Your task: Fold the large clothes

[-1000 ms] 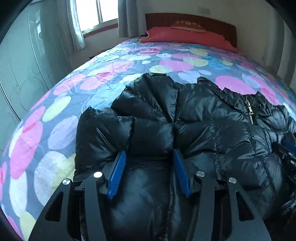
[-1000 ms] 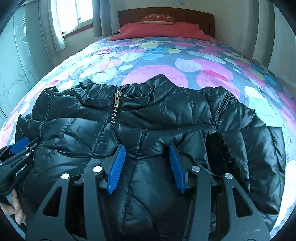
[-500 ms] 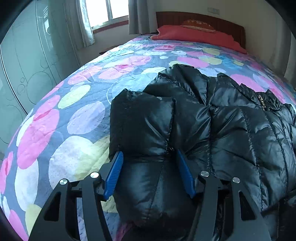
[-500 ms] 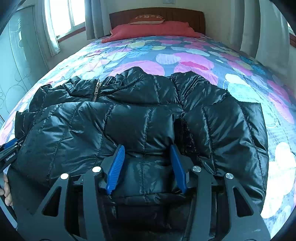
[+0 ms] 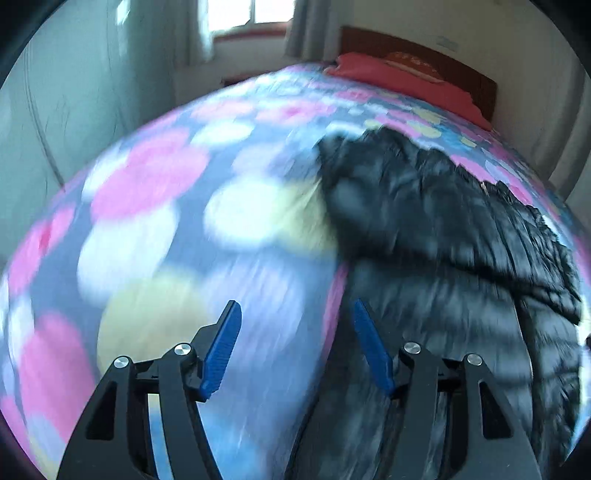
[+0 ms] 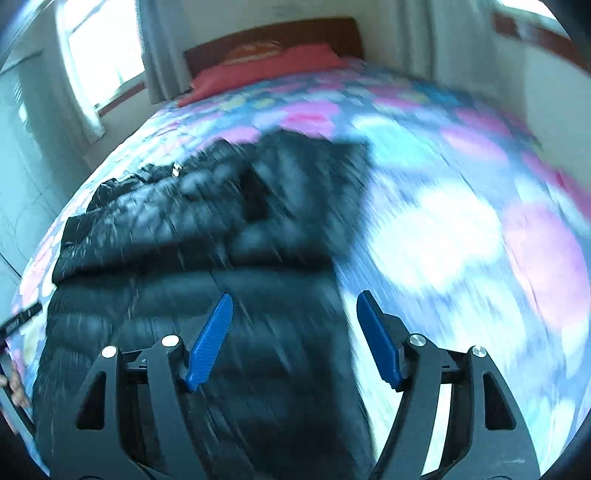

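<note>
A black quilted puffer jacket (image 5: 454, 258) lies on the bed, its sleeves folded in over the body; it also shows in the right wrist view (image 6: 192, 236). Both views are motion-blurred. My left gripper (image 5: 295, 314) is open and empty at the jacket's left edge, over the spotted bedspread (image 5: 147, 206). My right gripper (image 6: 293, 306) is open and empty at the jacket's right edge, its left finger over black fabric and its right finger over the bedspread (image 6: 461, 229).
A red pillow (image 5: 402, 85) and a wooden headboard (image 6: 273, 33) are at the far end of the bed. A window (image 6: 103, 55) with curtains is at the left. The left gripper's edge and a hand (image 6: 14, 384) show at the right view's left border.
Both grippers have drawn apart: the left swung left off the jacket's sleeve, the right swung right off the body. Both stayed open. The jacket lies where it was.
</note>
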`<control>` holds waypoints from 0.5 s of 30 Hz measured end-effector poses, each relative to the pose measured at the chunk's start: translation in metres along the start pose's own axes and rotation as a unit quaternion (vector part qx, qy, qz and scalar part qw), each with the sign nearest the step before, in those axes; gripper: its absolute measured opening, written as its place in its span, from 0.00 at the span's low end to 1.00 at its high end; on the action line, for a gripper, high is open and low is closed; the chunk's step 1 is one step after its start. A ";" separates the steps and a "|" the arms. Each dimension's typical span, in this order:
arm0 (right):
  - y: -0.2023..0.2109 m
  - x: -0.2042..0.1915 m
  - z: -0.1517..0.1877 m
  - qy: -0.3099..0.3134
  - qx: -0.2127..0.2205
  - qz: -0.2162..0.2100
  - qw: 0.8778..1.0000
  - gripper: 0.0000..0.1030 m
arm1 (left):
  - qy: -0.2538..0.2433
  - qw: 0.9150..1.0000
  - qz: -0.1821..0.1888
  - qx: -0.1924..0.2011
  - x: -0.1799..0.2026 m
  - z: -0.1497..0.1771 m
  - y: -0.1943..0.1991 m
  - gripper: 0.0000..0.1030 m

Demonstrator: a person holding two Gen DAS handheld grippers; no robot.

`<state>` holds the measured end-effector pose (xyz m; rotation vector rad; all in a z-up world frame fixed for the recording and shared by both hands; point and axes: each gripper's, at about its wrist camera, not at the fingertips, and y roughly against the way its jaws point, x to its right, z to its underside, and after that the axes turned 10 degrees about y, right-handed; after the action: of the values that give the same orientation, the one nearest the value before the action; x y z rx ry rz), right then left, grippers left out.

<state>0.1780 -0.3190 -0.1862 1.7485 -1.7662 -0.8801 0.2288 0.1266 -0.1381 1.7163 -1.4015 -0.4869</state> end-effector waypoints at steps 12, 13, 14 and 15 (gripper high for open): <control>0.050 0.036 0.121 -0.105 -0.025 -0.075 0.991 0.68 | 0.145 0.981 0.103 -0.080 -0.064 0.093 0.055 0.61; 0.055 0.031 0.126 -0.100 -0.020 -0.079 0.992 0.68 | 0.144 0.980 0.110 -0.084 -0.062 0.097 0.056 0.61; 0.057 0.029 0.128 -0.100 -0.021 -0.087 0.991 0.68 | 0.141 0.979 0.118 -0.087 -0.057 0.102 0.058 0.61; 0.058 0.027 0.131 -0.103 -0.023 -0.102 0.989 0.68 | 0.139 0.979 0.122 -0.087 -0.059 0.105 0.061 0.61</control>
<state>0.0407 -0.3350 -0.2327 1.8895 -1.6967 -1.2171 0.0967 0.1423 -0.1617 1.3898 -1.3032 -0.2157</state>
